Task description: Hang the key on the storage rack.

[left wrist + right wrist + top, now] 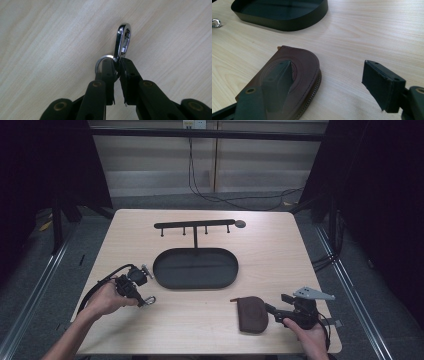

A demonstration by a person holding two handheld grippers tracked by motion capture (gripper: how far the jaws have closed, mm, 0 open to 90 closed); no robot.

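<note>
A square tabletop of pale wood grain [280,255] stands on a grey carpeted floor [150,200]. Behind it runs a light beige panelled wall [160,165] with a black horizontal bar [200,134] across its top, and thin black cables [235,200] trail down it onto the floor. Black curtains [45,160] close both sides. Metal rails [30,305] flank the table.

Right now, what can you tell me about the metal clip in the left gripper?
The clip is a shiny chrome snap hook with a spring gate, joined at its base to a round split ring. The left gripper is shut on it where hook meets ring, so the hook points away from the jaws, over the pale wooden table. In the high view it sits left of the black oval tray.
</note>
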